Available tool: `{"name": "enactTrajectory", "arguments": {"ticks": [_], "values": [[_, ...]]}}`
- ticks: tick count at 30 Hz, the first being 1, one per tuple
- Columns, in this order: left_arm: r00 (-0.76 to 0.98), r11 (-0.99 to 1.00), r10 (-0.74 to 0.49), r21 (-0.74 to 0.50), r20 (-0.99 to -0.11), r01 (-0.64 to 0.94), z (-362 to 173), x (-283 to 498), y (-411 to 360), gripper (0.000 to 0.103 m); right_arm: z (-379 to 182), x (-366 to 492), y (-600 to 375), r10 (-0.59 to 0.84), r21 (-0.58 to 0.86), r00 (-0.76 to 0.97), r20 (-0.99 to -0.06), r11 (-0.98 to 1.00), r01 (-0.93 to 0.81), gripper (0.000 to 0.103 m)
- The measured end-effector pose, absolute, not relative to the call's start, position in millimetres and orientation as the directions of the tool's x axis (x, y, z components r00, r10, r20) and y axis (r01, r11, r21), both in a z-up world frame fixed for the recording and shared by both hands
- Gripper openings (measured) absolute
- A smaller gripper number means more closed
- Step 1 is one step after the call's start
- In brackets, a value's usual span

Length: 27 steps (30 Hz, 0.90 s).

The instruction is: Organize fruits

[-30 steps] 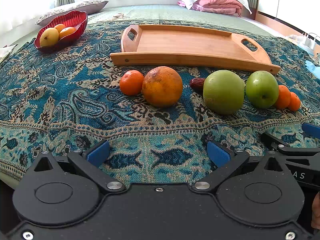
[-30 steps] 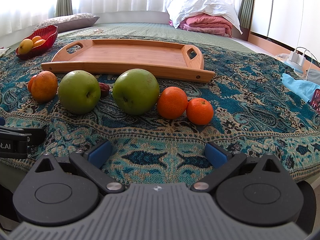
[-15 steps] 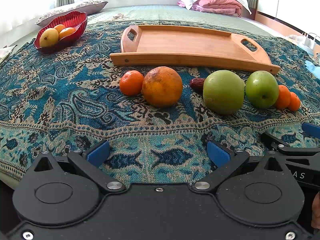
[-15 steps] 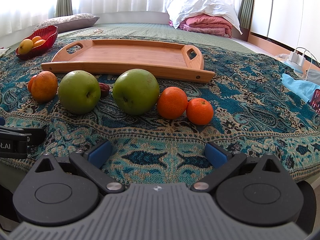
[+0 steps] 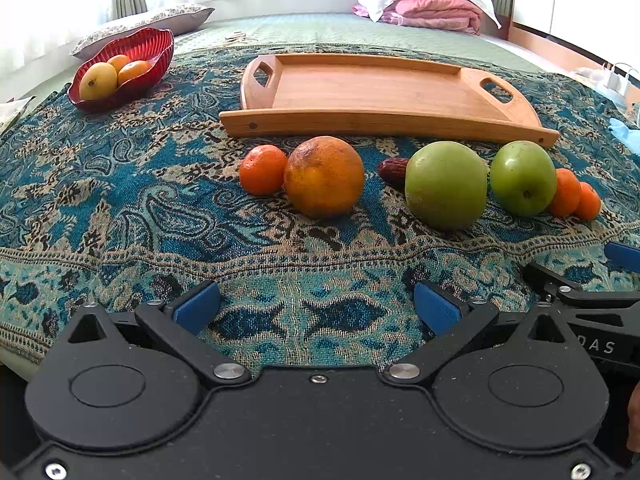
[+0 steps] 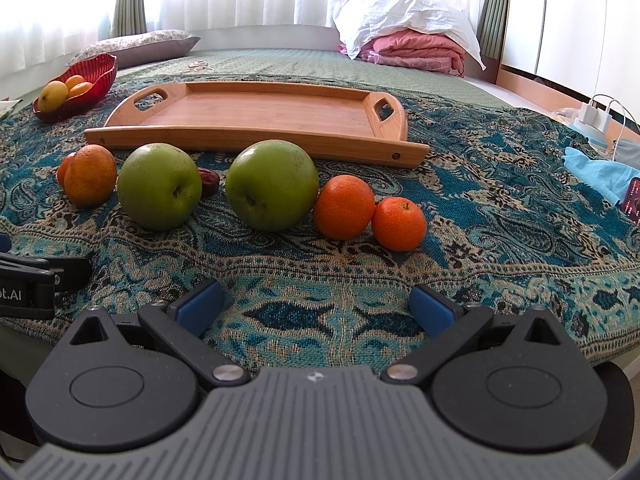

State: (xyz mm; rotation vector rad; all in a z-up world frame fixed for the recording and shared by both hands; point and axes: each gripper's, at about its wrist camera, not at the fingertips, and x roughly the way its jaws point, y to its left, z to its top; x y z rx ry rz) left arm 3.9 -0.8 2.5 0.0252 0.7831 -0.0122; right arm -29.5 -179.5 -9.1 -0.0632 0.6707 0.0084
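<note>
A row of fruit lies on the patterned blue cloth in front of an empty wooden tray (image 5: pixel 376 92) (image 6: pixel 256 114). In the left wrist view: a small mandarin (image 5: pixel 263 169), a large orange (image 5: pixel 324 176), a brown date (image 5: pixel 392 169), two green apples (image 5: pixel 446 185) (image 5: pixel 522 178) and two mandarins (image 5: pixel 565 192) (image 5: pixel 587 201). The right wrist view shows the apples (image 6: pixel 159 186) (image 6: pixel 272 185) and mandarins (image 6: pixel 344 207) (image 6: pixel 399 223). My left gripper (image 5: pixel 316 306) and right gripper (image 6: pixel 314 306) are both open and empty, held back near the cloth's front edge.
A red bowl (image 5: pixel 138 46) (image 6: pixel 100 68) with yellow and orange fruit stands at the far left. A pillow (image 6: pixel 140 44) and folded pink bedding (image 6: pixel 416 50) lie behind. A light blue cloth (image 6: pixel 596 172), a phone and chargers are at the right.
</note>
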Motion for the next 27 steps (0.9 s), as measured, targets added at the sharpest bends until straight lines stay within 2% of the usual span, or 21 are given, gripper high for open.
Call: {"name": "enactTrajectory", "arguments": {"ticks": [7, 14, 19, 24, 27], "values": [[0.737, 0.997, -0.032, 0.026, -0.675, 0.067, 2, -2, 3, 0.103, -11, -32, -186, 0.016, -0.036, 0.802, -0.597, 0.998, -0.046, 0.103], [0.778, 0.995, -0.01, 0.068, -0.628, 0.068, 4, -4, -3, 0.103, -15, -33, -181, -0.025, -0.058, 0.832, -0.554, 0.998, -0.009, 0.103], [0.82, 0.996, -0.061, 0.016, -0.569, 0.086, 16, -12, -2, 0.103, -4, -34, -182, 0.011, -0.067, 0.844, -0.537, 0.996, -0.056, 0.103], [0.847, 0.989, -0.149, -0.062, -0.51, 0.137, 33, -10, -2, 0.103, 3, -42, -172, 0.027, -0.207, 0.893, -0.45, 0.969, -0.134, 0.103], [0.865, 0.98, -0.195, -0.071, -0.462, 0.183, 40, -9, -8, 0.101, 4, -42, -166, 0.055, -0.281, 0.897, -0.439, 0.94, -0.195, 0.103]]}}
